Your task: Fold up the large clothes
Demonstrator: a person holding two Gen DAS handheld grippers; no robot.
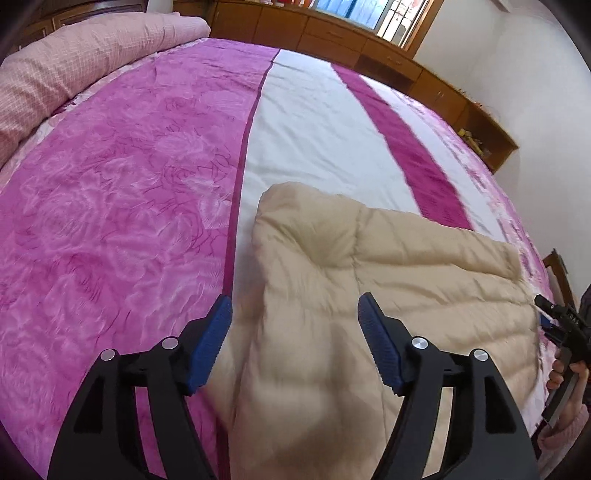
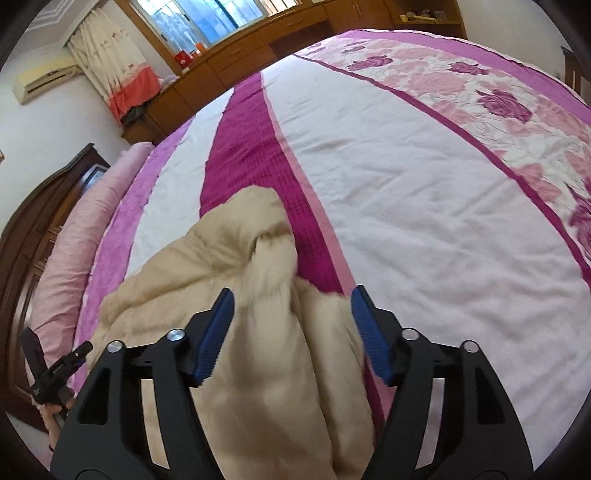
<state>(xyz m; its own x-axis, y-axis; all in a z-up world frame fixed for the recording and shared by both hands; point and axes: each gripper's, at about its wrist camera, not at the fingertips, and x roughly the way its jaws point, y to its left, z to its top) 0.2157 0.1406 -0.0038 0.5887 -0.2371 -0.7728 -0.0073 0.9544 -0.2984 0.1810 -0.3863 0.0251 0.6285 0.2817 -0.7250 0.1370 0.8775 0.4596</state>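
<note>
A beige padded garment (image 1: 369, 280) lies folded on the bed's near edge; it also shows in the right wrist view (image 2: 236, 295), bunched into a ridge. My left gripper (image 1: 295, 317) is open, its blue pads on either side of the garment's left part, just above it. My right gripper (image 2: 291, 314) is open over the garment's right end, with a fold of cloth between the jaws. The right gripper also shows at the left wrist view's right edge (image 1: 554, 314), and the left gripper at the right wrist view's left edge (image 2: 62, 365).
The bed cover (image 1: 122, 192) is pink and magenta with white stripes (image 2: 424, 206). A rolled pink quilt (image 1: 74, 66) lies along the headboard side. Wooden cabinets (image 1: 332, 33) stand under a window (image 2: 207, 18). A dark wooden headboard (image 2: 33, 221) is at left.
</note>
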